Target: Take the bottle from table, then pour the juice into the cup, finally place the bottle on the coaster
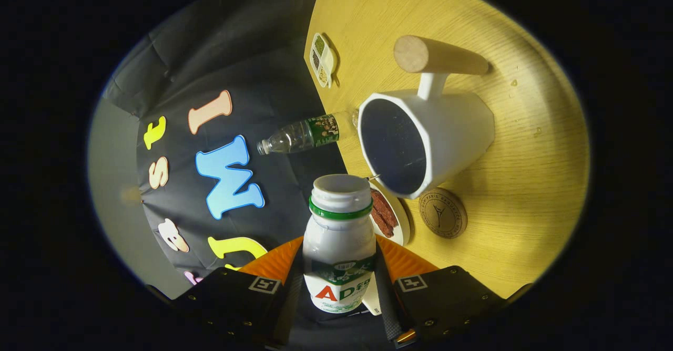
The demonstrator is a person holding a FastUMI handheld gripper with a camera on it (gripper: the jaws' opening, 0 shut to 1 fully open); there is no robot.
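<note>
A small white juice bottle (339, 251) with a green neck ring and an open mouth sits between my fingers, and my gripper (339, 282) is shut on its body. The whole scene appears rolled sideways, so the bottle is tilted over. Just beyond its mouth stands a white cup (436, 130) with a dark inside and a wooden handle (439, 57); the mouth is close to the cup's rim. A round brown coaster (442, 212) lies on the wooden table (526, 183) beside the cup's base.
A small white plate (399, 219) with reddish strips lies next to the coaster. A clear plastic water bottle (305, 134) with a green label stands beyond the cup. A small divided dish (322, 60) of seasonings sits near the table's far edge.
</note>
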